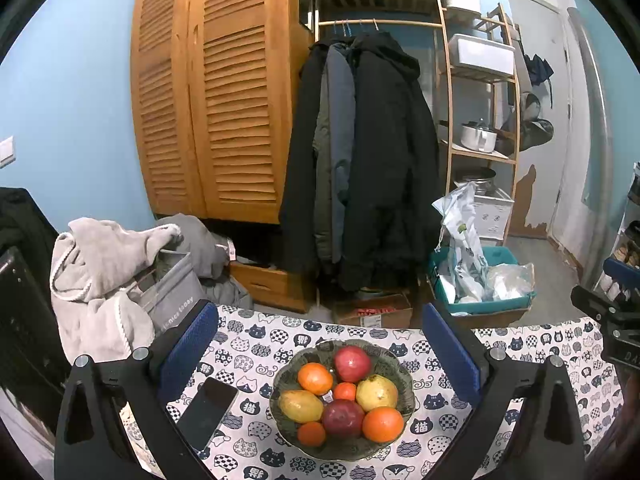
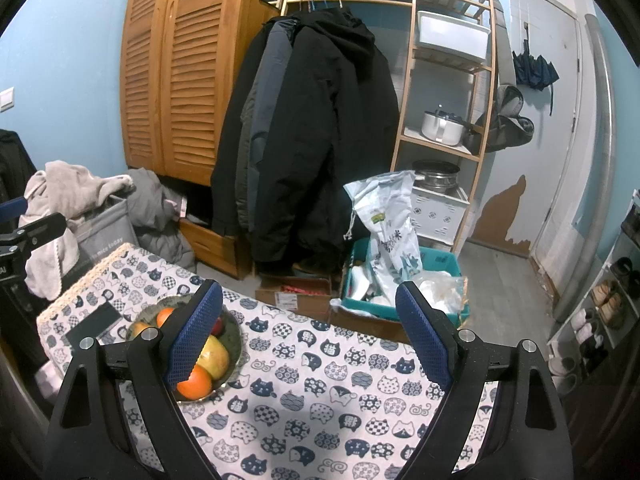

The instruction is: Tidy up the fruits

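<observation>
Hovering over the table, the left gripper (image 1: 320, 356) is sitting with its blue pads spread wide and nothing between them, framing the fruit bowl (image 1: 404, 400) at the bottom centre of its view. The right gripper (image 2: 310, 328) is hanging the same way, released and empty, over bare cat-print tablecloth (image 2: 320, 392), with the bowl peeking out at lower left behind its left finger.

All the fruit I can see is already lying in that bowl: two red apples (image 1: 352, 363), oranges (image 1: 383, 424) around the rim, a small tangerine (image 1: 345, 391) in the middle, and two yellowish ones, mango or pear, can't tell. A phone (image 1: 208, 412) is lying just beside the bowl at lower left.

So honestly this is fitting either end: fruit gathered and sorted into the bowl, or fruit waiting to be taken out and arranged. No loose fruit is showing on the cloth in either view.

Further back, coats (image 1: 360, 160) are hanging by a wooden wardrobe (image 1: 212, 92).
</observation>
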A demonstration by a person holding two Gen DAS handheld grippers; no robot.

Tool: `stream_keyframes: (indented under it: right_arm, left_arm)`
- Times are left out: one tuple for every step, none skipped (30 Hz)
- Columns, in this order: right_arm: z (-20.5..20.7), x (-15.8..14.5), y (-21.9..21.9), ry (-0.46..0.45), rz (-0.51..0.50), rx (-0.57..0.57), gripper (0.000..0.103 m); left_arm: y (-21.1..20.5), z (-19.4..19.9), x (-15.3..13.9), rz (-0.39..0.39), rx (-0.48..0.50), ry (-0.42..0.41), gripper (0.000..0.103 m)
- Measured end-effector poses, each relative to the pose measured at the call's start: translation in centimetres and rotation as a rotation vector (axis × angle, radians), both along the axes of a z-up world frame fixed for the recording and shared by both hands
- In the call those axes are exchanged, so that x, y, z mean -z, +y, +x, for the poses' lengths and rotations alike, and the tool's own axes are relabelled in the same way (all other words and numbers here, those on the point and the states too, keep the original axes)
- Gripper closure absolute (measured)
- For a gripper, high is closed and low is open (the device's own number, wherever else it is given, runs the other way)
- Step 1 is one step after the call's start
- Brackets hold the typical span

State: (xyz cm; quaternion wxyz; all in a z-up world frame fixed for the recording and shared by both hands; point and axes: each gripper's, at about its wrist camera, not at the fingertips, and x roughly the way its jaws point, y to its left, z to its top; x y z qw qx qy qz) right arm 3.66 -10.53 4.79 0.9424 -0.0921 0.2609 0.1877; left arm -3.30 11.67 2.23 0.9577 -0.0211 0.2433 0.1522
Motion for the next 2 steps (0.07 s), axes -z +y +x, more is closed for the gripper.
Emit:
stream_keyframes:
  right_arm:
    - [0.02,-0.03,-0.09,0.0,0.0,0.0,0.016]
    - [0.0,0.0,0.0,-0.001,0.0,0.0,0.016]
  left_arm:
    - [0.04,0.03,-0.05,-0.002,-0.001,0.0,0.001]
    - [0.01,0.01,-0.04,-0.002,0.0,0.001,0.001]
